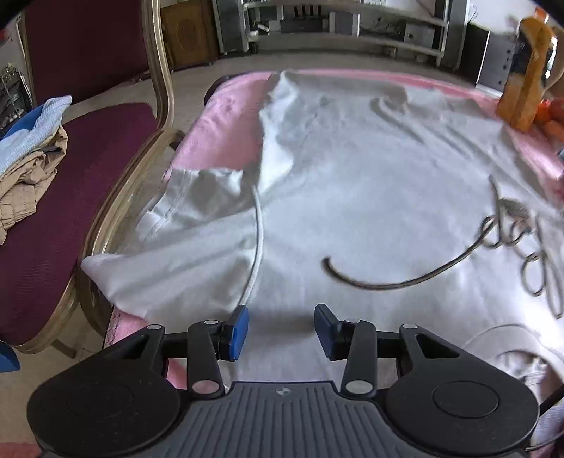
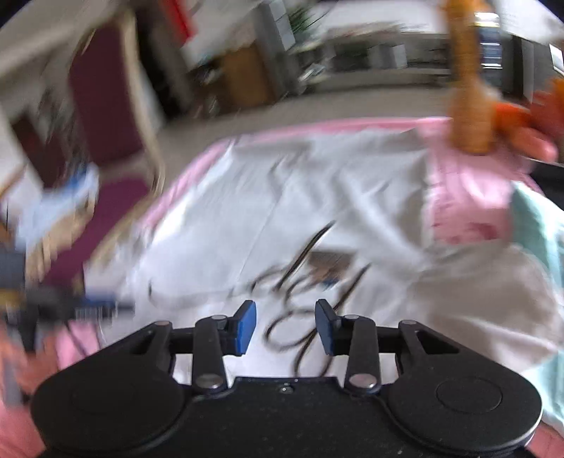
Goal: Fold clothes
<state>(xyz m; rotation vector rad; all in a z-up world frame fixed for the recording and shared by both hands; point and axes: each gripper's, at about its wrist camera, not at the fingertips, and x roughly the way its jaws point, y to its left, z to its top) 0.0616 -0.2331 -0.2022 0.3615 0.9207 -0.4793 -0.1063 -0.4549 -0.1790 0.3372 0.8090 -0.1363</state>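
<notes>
While both grippers hover low at the near edge of the tabletop, neither holds anything: the left gripper [image 1: 281,326] has its blue pads apart over bare white cloth, and the right gripper [image 2: 285,326] stands likewise parted above the dark script print [image 2: 303,282], though that view is badly blurred.

Spread flat beneath them is the white T-shirt [image 1: 352,183], lying across the pink cover [image 1: 225,116] of the tabletop, print side up, collar [image 1: 511,348] nearest at the lower right of the left view. One sleeve [image 1: 197,200] is crumpled and partly turned over at the left, and the shoulder corner [image 1: 105,271] droops over the table's edge toward the chair. I judge the cloth light, limp and thin: it will sag from any pinch point and drag wrinkles along, so hems, the sleeve end or the shoulder corner look the surest places to grip, with both layers caught together. Whether this spread shirt awaits a fold or has been laid out again cannot be told.

Farther left, the maroon chair [image 1: 88,158] carries a heap of beige and blue clothes [image 1: 31,148]. At the far right corner an orange knitted toy [image 1: 528,70] stands just past the shirt's hem, close enough that a swung fold might brush it. Grey shelving [image 1: 352,31] lies beyond.
</notes>
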